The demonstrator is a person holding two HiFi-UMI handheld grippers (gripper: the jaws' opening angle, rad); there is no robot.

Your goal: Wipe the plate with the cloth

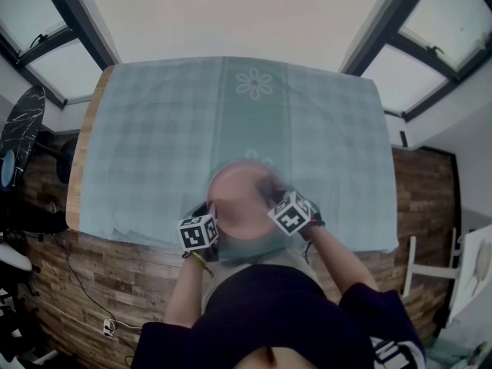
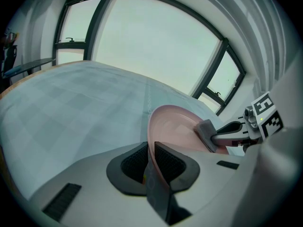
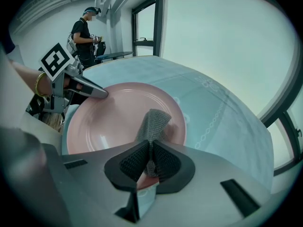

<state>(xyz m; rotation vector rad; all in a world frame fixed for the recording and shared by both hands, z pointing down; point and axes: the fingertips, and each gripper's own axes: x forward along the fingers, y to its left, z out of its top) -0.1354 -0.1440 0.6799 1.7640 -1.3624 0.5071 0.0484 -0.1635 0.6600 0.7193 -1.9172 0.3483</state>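
Closest in, the left gripper (image 2: pixel 151 148) is clamped on the plate's (image 3: pixel 118 112) rim, holding the pink plate tilted at the counter's (image 1: pixel 75 175) near edge, about midway along it. The right gripper (image 3: pixel 150 148) is pinched tight on a fold of the grey cloth (image 3: pixel 154 122), and the free end of the cloth lies on the plate's face towards its right rim. Whether the plate's low side rests on the counter, I can't tell. Here's the worry: one thin rim grip carries the whole plate, so a hard push from the cloth could twist it out of the jaws and off that near edge. The cloth is only nipped too, and drag could tug it loose.
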